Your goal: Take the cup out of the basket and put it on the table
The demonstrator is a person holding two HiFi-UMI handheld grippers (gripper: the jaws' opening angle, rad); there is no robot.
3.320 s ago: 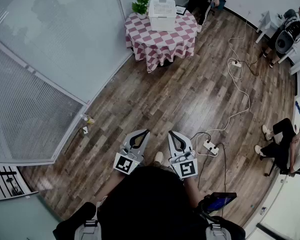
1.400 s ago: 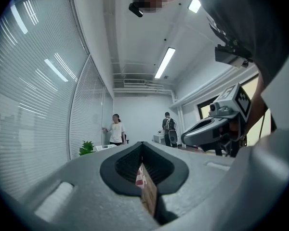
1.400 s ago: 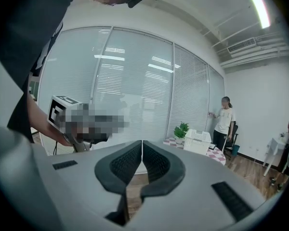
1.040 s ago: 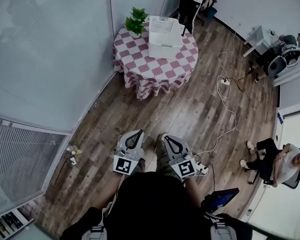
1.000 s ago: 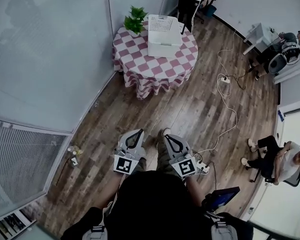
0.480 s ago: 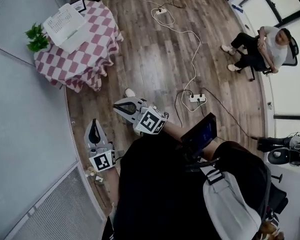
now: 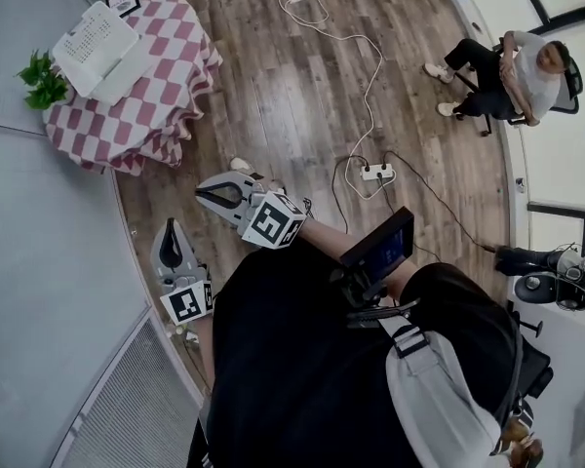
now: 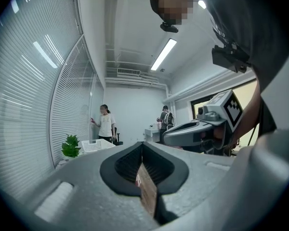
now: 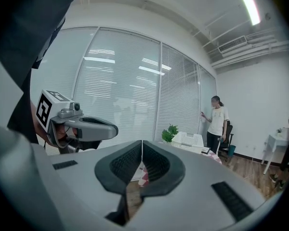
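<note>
A dark wood-plank floor [image 7: 302,86] stretches ahead of both my grippers. Well beyond their tips stands a round table draped in a pink-and-white checked cloth [image 7: 166,76]. On it sits a white perforated plastic basket [image 7: 96,49], just beside a small green potted plant [image 7: 44,81]. The cup is not visible from here; I judge it lies inside the basket, hidden by its walls. I expect it to be light, stiff and fairly smooth, so pinching one side of the rim should hold it best, gently in case it is fragile. My right gripper [image 7: 203,195] is clenched and empty. My left gripper [image 7: 166,230], just beside it, also has its jaws pressed together on nothing.
</note>
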